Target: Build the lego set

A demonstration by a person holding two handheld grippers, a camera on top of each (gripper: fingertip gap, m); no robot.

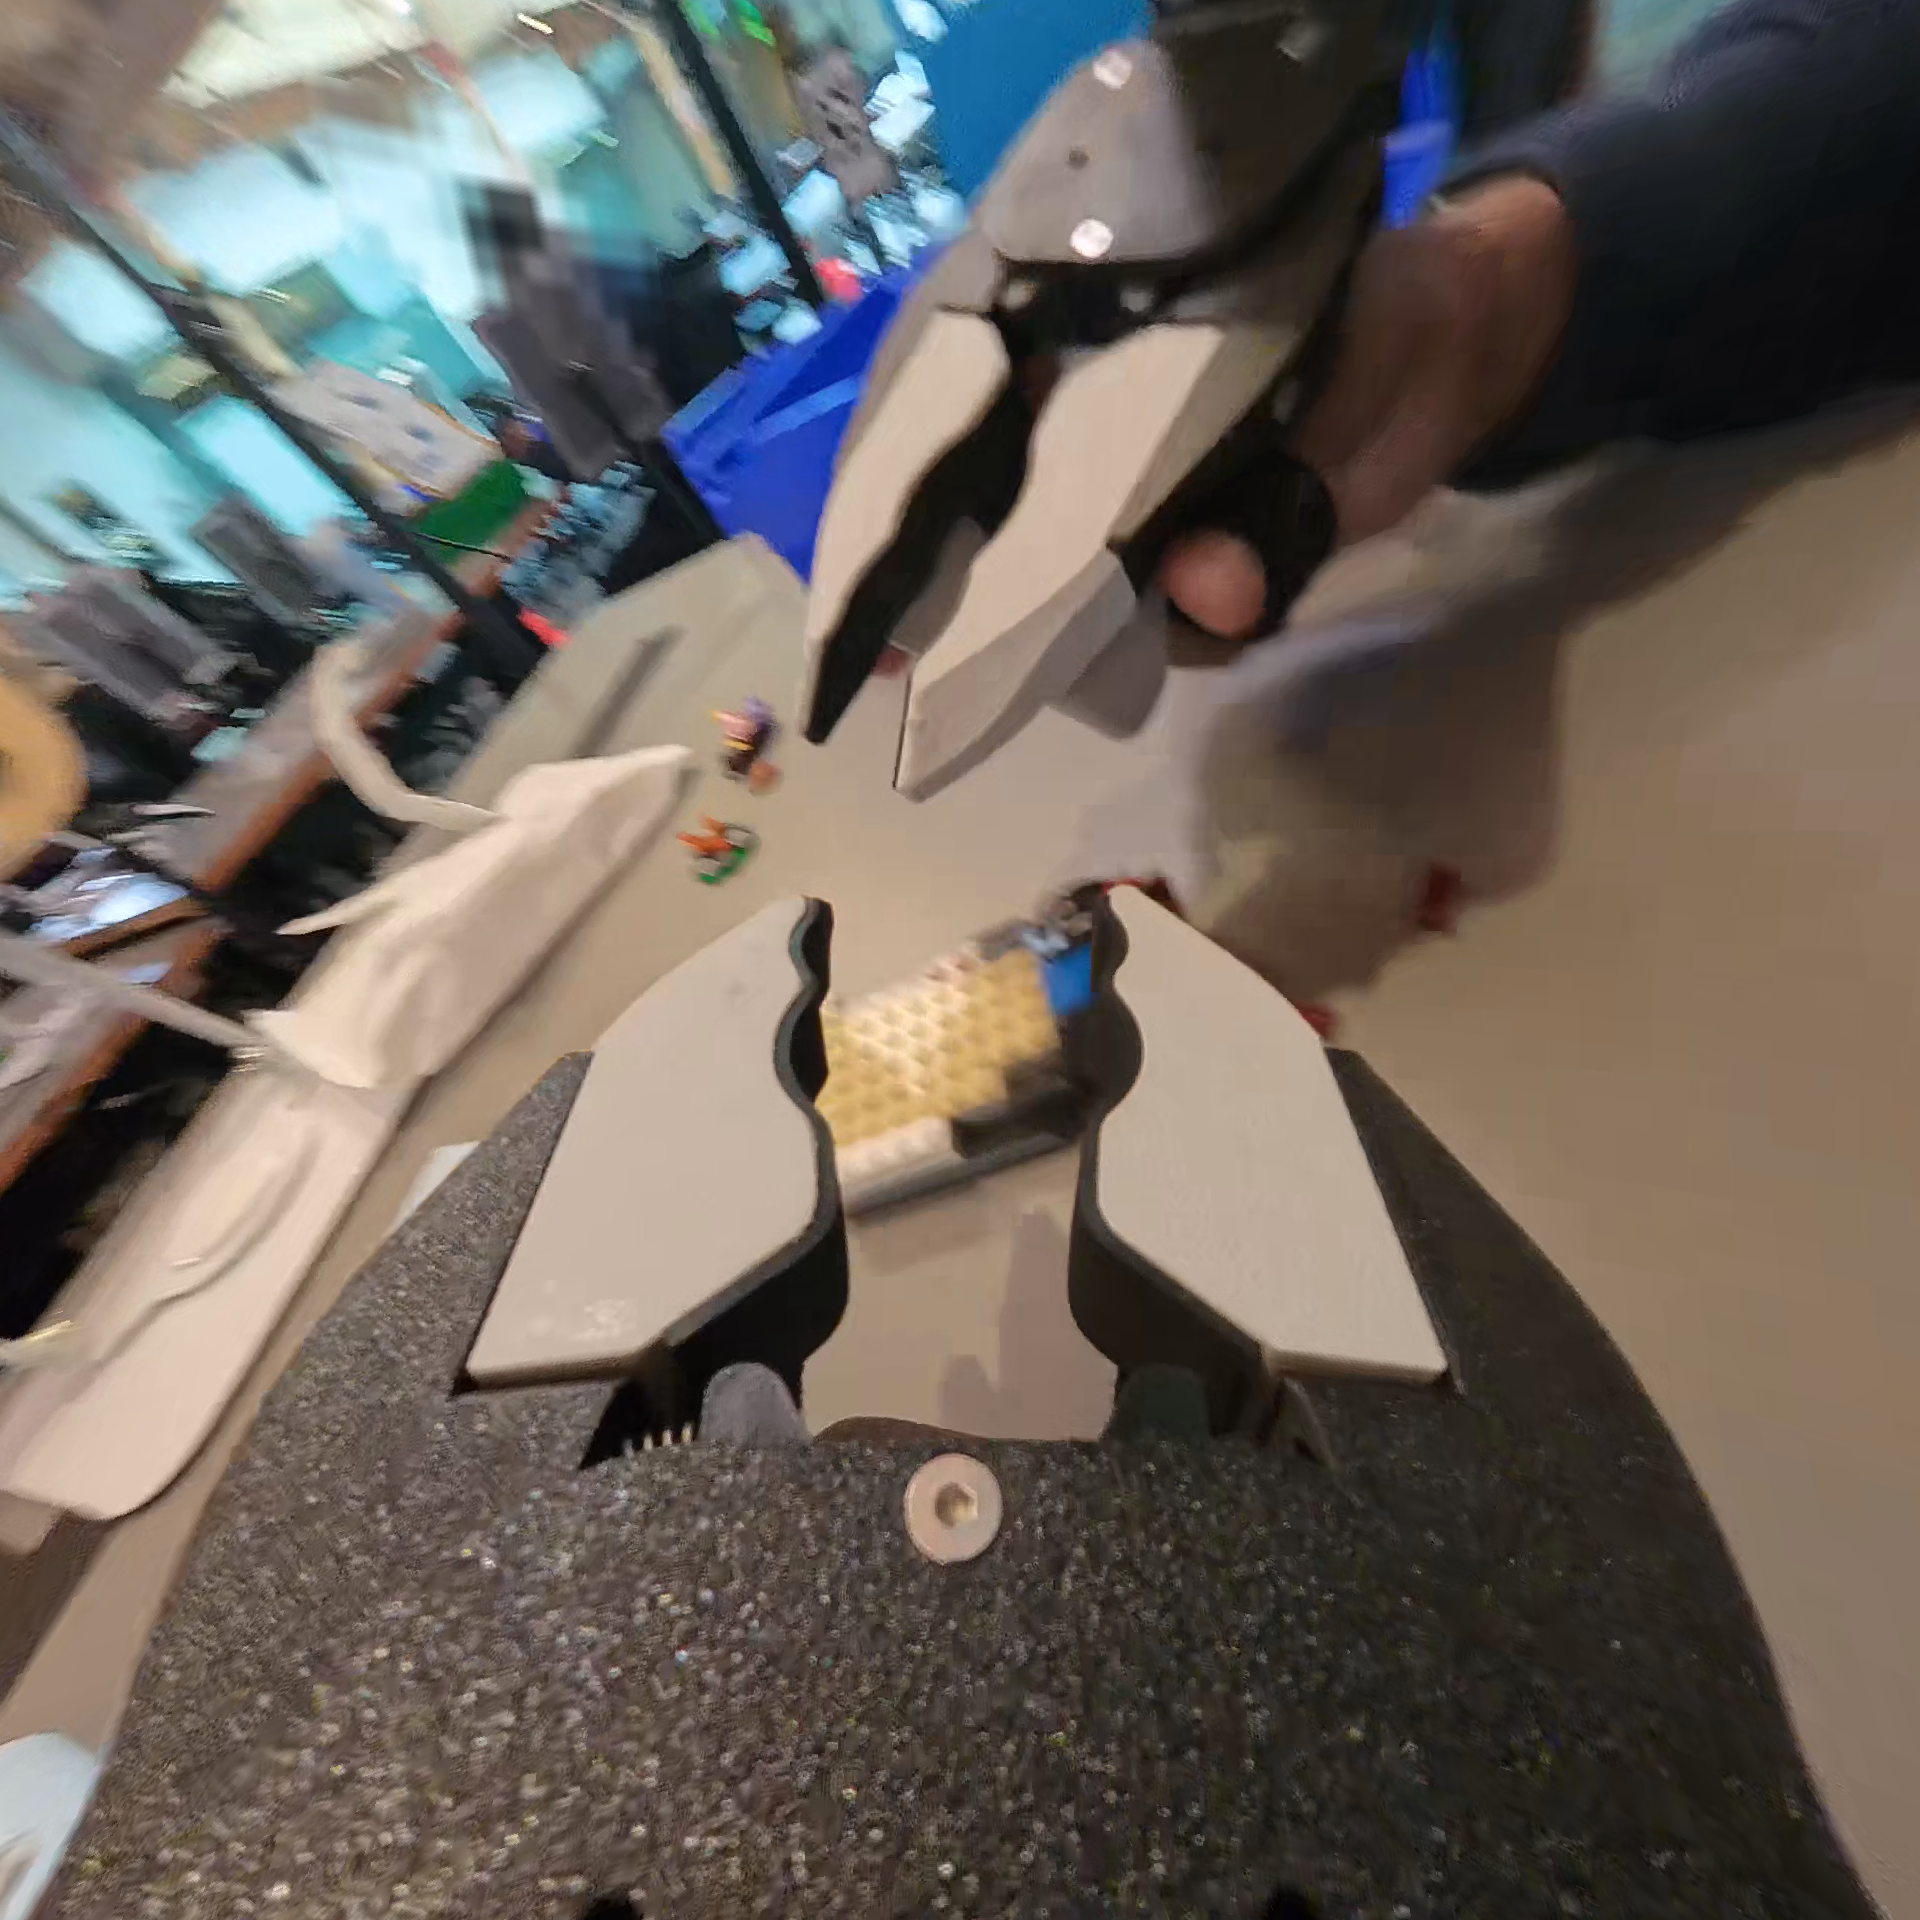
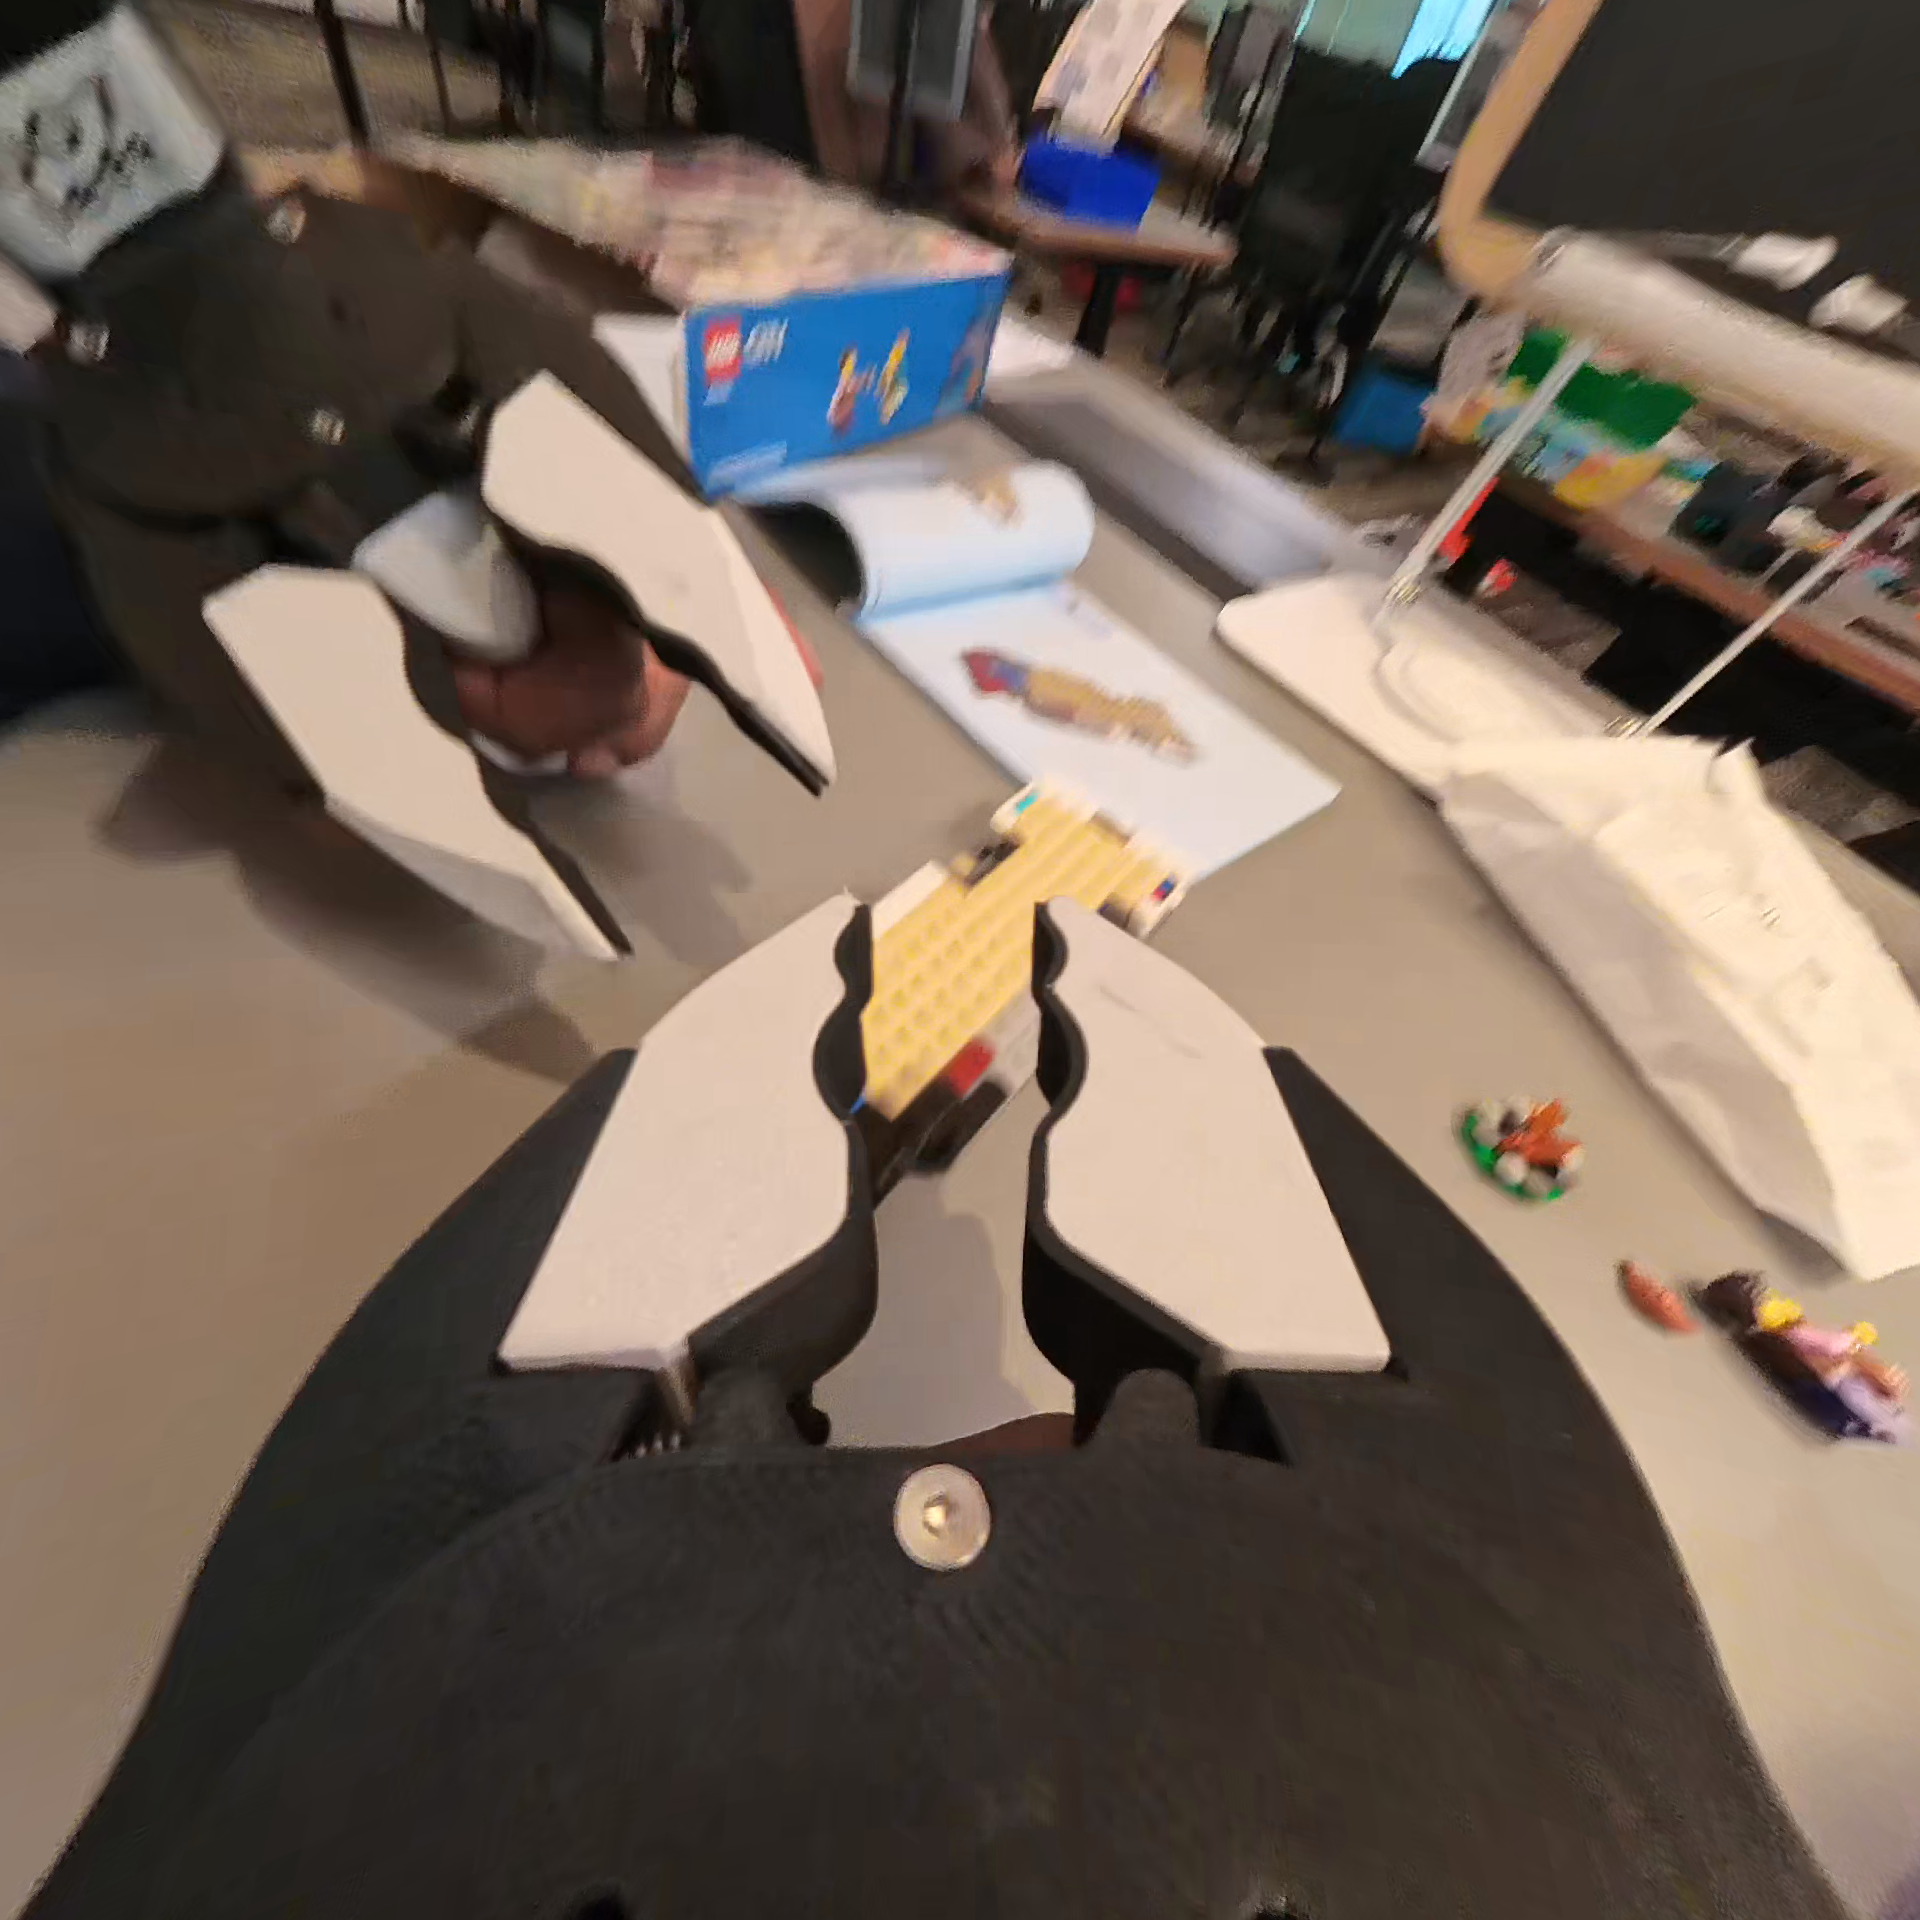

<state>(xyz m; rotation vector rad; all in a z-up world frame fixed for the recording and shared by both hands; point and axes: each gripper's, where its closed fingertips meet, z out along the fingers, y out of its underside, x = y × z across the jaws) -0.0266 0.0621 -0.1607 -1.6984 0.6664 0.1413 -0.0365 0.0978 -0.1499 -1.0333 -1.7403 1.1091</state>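
LEFT GRIPPER (image 1: pixel 961 914): jaws wide, bare, above yellow studded brick model (image 1: pixel 935 1049).
RIGHT GRIPPER (image 2: pixel 951 914): jaws narrow; whether gripping model, cannot tell.

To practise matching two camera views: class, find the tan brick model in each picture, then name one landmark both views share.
Left wrist view: the tan brick model sits low centre, seen between the near gripper's fingers.
Right wrist view: the model is at centre, running from between the near fingers out toward the booklet.
Shared landmark: the small green-and-orange piece on the table.
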